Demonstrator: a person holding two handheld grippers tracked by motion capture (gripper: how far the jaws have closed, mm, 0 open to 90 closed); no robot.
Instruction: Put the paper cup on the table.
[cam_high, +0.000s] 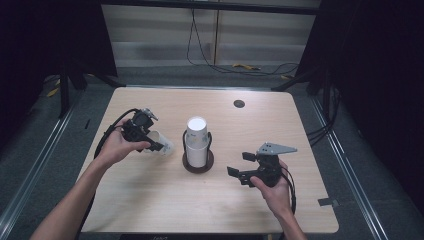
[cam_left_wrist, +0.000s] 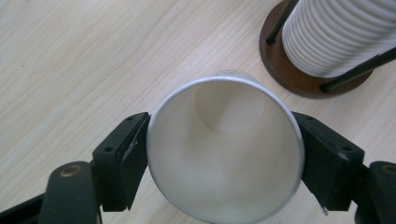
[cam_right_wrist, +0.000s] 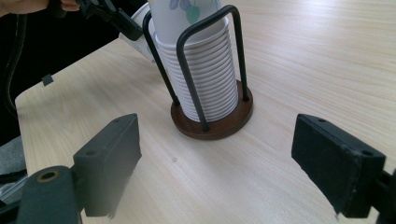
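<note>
One wooden table (cam_high: 150, 210) carries one cup holder (cam_high: 198, 164), a round brown base with black wire uprights, at its middle, holding one stack of white paper cups (cam_high: 197, 141). Just left of it, the left gripper (cam_high: 156, 145) clamps a single paper cup (cam_left_wrist: 224, 149) lying sideways. The right gripper (cam_high: 239, 165), near right, stands wide apart and empty.

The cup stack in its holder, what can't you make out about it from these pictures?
- Top of the cup stack: cut off by the left gripper view's upper edge.
- Its printed pattern: cropped by the right gripper view's top edge.
- Cup count: too small in the high view.
</note>
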